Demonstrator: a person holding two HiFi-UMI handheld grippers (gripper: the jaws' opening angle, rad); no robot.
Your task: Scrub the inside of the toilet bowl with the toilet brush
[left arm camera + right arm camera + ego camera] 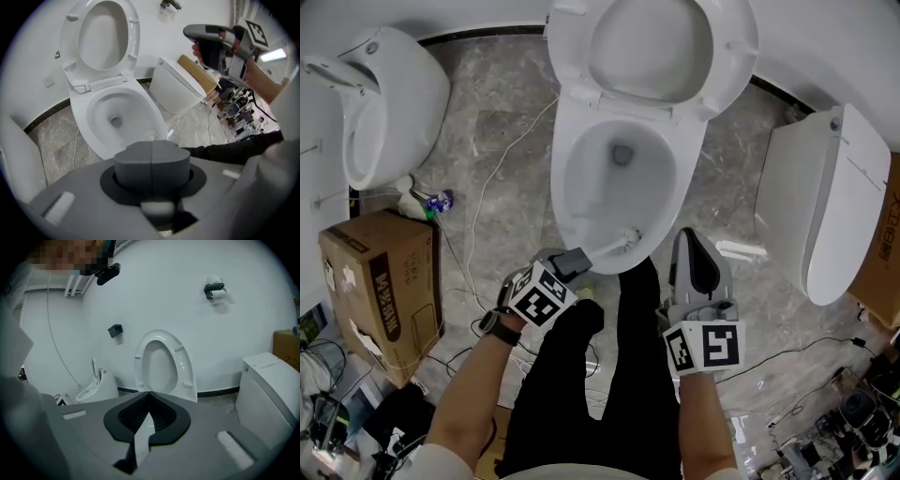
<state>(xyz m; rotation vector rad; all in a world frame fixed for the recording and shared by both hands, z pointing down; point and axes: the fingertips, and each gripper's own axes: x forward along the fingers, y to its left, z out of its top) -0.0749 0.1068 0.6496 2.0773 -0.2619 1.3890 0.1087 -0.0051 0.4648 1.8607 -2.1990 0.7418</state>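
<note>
Toilet brush (617,244): white, slim-handled, bristly head inside bowl (574,183)

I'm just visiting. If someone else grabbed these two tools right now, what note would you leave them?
Left gripper: shut on the toilet brush handle; its bristle head lies inside the toilet bowl at the near rim.
Right gripper: shut, empty, clear of the bowl.
Seat is up.
Done: brush in the bowl; how much is scrubbed I cannot tell.
Left: scrub the inner walls down to the drain.
</note>
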